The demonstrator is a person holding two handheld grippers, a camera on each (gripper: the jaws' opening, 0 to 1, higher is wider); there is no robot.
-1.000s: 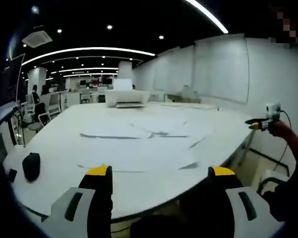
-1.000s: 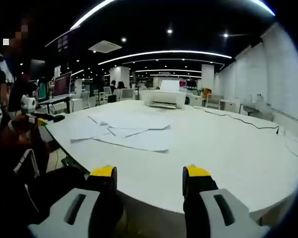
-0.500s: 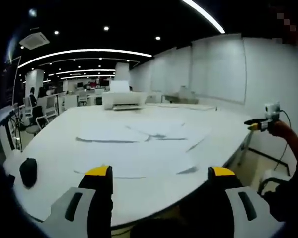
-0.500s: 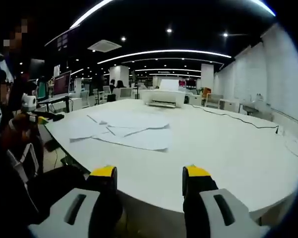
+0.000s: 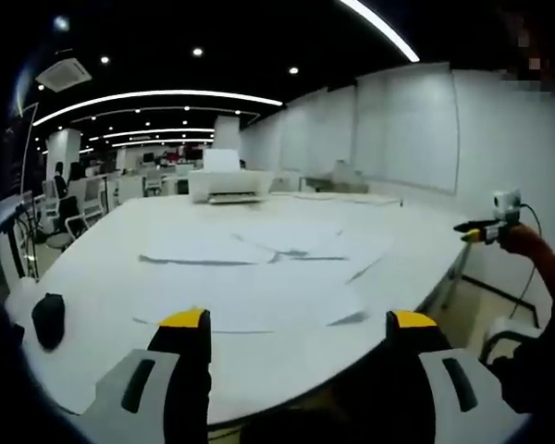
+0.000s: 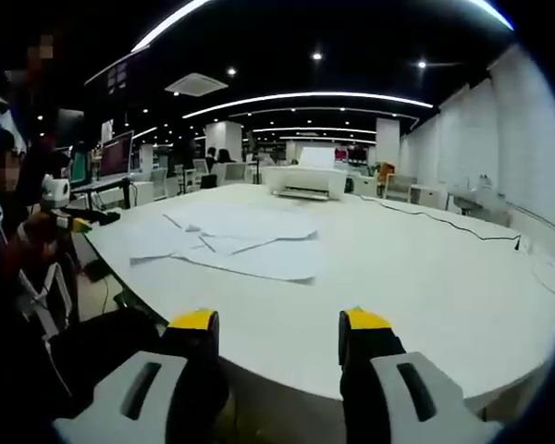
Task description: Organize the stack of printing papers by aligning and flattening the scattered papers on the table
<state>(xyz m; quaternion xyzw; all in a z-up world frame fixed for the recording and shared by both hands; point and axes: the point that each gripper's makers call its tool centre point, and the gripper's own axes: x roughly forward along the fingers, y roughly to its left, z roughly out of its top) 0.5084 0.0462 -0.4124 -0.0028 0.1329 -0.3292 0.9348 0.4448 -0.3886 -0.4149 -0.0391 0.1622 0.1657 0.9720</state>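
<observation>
Several white printing papers lie scattered and overlapping on the big white table, some corners lifted. In the right gripper view the same papers spread over the table's left part. My left gripper hovers open near the table's front edge, short of the papers, nothing between its yellow-tipped jaws. The right gripper is open too, held above the near edge of the table to the right of the papers. At far right of the left gripper view the right gripper appears, held by a hand.
A white printer stands at the table's far end, also the printer in the right gripper view. A black mouse lies at the table's left. A cable runs across the table's right side. Chairs and desks fill the office behind.
The left gripper view has shifted slightly, so the table, mouse and printer sit a little further left. The papers and both grippers' openings look unchanged.
</observation>
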